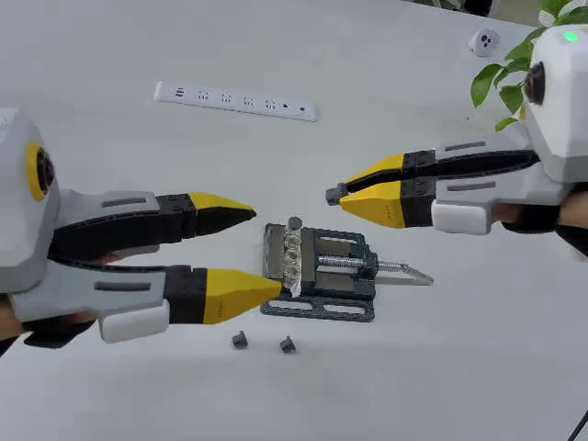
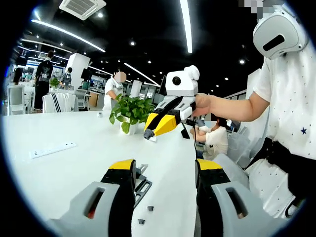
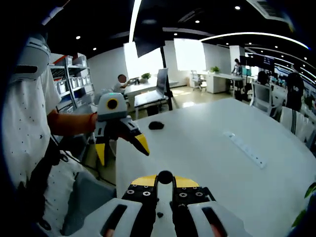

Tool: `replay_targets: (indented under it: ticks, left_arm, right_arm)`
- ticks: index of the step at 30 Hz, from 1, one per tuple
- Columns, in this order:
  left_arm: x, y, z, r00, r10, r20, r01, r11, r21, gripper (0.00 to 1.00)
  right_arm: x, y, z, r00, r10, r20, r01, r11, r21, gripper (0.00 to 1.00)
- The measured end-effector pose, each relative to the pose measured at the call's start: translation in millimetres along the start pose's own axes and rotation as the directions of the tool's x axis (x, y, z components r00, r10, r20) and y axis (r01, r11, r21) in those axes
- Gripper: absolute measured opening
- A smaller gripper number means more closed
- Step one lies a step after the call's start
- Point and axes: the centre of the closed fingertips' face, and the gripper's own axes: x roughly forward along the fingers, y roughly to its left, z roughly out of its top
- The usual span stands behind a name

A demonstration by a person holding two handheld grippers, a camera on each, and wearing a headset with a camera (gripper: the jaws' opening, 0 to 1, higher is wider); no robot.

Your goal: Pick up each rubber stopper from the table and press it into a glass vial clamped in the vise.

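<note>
A small black vise [image 1: 342,276] sits mid-table with a row of glass vials [image 1: 292,259] clamped in it; one dark stopper [image 1: 294,222] sits on the far vial. Two loose rubber stoppers [image 1: 240,340] [image 1: 288,344] lie on the table in front of the vise. My right gripper [image 1: 334,195] hovers above and right of the vise, shut on a dark stopper [image 3: 165,177]. The left gripper [image 1: 265,252] is open, its yellow tips just left of the vise with nothing between them. In the left gripper view the right gripper [image 2: 147,134] holds its stopper over the table.
A white power strip [image 1: 234,99] lies at the back of the white table [image 1: 110,386]. A potted plant [image 1: 501,78] and a small white round object [image 1: 484,41] stand at the far right. A black object [image 3: 156,125] rests on the table's far end. People sit in the room behind.
</note>
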Motion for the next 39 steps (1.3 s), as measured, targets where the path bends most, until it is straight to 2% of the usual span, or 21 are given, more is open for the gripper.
replay_targets:
  ticks: [3, 7, 10, 12, 14, 16, 20, 24, 26, 28, 32, 39]
  left_arm:
    - [1.1, 6.9, -8.5, 0.9992, 0.032, -0.024, -0.032, 0.999, 0.013, 0.55]
    - [1.7, 15.8, -19.9, 0.996, 0.068, -0.058, -0.066, 0.997, 0.033, 0.66]
    - [3.0, 21.4, -33.2, 0.99, 0.09, -0.109, -0.083, 0.994, 0.066, 0.69]
    - [5.7, 21.3, -37.1, 0.9881, 0.094, -0.122, -0.084, 0.993, 0.082, 0.73]
    - [9.0, 21.3, -40.6, 0.9857, 0.099, -0.136, -0.087, 0.992, 0.092, 0.78]
    - [10.5, 22.2, -44.4, 0.9839, 0.104, -0.145, -0.09, 0.991, 0.101, 0.8]
    - [9.8, 28.8, -49.9, 0.9789, 0.124, -0.163, -0.106, 0.988, 0.113, 0.87]
    - [9.1, 31.2, -53.9, 0.9765, 0.129, -0.173, -0.109, 0.987, 0.121, 0.9]
    - [9.6, 31.2, -55.4, 0.9756, 0.13, -0.177, -0.109, 0.986, 0.123, 0.91]
    - [8.7, 32.3, -58.3, 0.9746, 0.131, -0.182, -0.109, 0.986, 0.122, 0.92]
    - [8.0, 32.4, -61.1, 0.9741, 0.129, -0.186, -0.108, 0.987, 0.12, 0.92]
    - [8.1, 31.7, -57.4, 0.9796, 0.128, -0.155, -0.109, 0.986, 0.127, 0.95]
  right_arm:
    - [10.9, -14.3, -11.3, 0.9965, -0.027, -0.079, 0.025, 0.999, -0.03, 0.06]
    - [26.9, -26.0, -21.1, 0.9875, -0.042, -0.152, 0.033, 0.998, -0.059, 0.06]
    - [40.8, -36.6, -32.3, 0.9738, -0.048, -0.222, 0.028, 0.995, -0.094, 0.06]
    - [47.9, -42.5, -37.3, 0.9658, -0.056, -0.253, 0.029, 0.994, -0.109, 0.06]
    - [57.0, -50.0, -45.3, 0.9533, -0.059, -0.296, 0.022, 0.992, -0.128, 0.06]
    - [65.6, -57.4, -55.0, 0.935, -0.066, -0.348, 0.01, 0.987, -0.159, 0.06]
    - [80.5, -65.9, -75.3, 0.8915, -0.076, -0.447, -0.023, 0.977, -0.212, 0.06]
    - [92.2, -70.5, -87.4, 0.8705, -0.071, -0.487, -0.045, 0.974, -0.223, 0.06]
    - [95.1, -73.4, -93.8, 0.8539, -0.076, -0.515, -0.054, 0.971, -0.232, 0.06]
    - [96.2, -73.8, -98.0, 0.8412, -0.08, -0.535, -0.064, 0.967, -0.245, 0.06]
    - [101.3, -75.2, -101.0, 0.8343, -0.07, -0.547, -0.073, 0.969, -0.237, 0.06]
    - [104.1, -77.3, -110.7, 0.8103, -0.065, -0.582, -0.087, 0.969, -0.23, 0.06]
